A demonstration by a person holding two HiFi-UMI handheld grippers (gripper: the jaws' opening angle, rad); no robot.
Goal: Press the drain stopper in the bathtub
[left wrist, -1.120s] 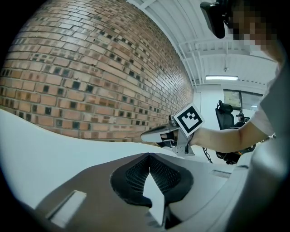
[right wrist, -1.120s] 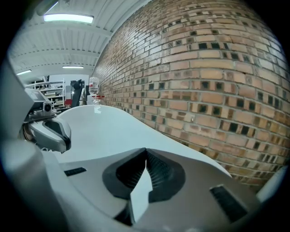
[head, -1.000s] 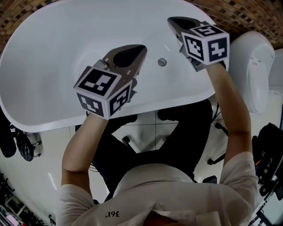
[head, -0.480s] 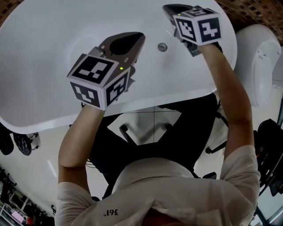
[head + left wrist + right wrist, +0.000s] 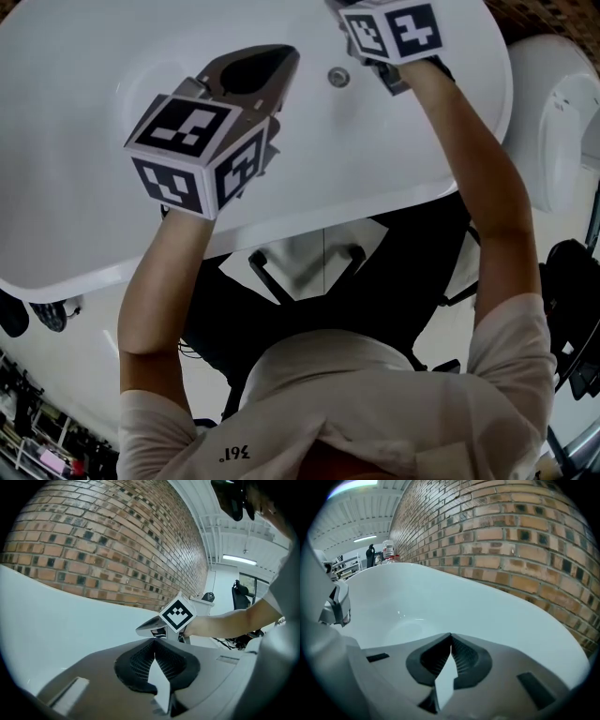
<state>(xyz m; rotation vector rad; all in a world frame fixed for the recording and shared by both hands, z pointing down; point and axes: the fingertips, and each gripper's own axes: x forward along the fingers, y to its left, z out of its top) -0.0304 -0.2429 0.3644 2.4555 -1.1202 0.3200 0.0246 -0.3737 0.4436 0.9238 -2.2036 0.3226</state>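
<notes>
Bathtub (image 5: 84,112), white and oval, takes up the upper half of the head view, with a brick wall (image 5: 117,541) running along its far side. The drain stopper (image 5: 337,77) is a small round metal disc set in the tub's floor, toward the right end and nearer the near rim than the far one. Nothing is touching it.

The left tongs (image 5: 154,641) hang over the tub's basin and point toward the far rim. Their tip sits just left of the stopper in the head view, clearly apart from it. Seen from their own camera, the two jaws meet at the tip with nothing held between them. Their marker cube (image 5: 202,155) sits over the near rim, and the person's bare left forearm (image 5: 159,281) reaches back from it.

The right tongs (image 5: 450,634) are held further out, over the right end of the tub beyond the stopper. Their front runs off the top edge of the head view, and only their marker cube (image 5: 389,28) shows fully there. Their own camera shows the jaws pressed together and empty, aimed along the smooth white inner wall. The left gripper view catches them from the side, tip down toward the basin.

A white fixture (image 5: 562,112) stands just past the tub's right end. White floor tiles (image 5: 309,262) show below the near rim.
</notes>
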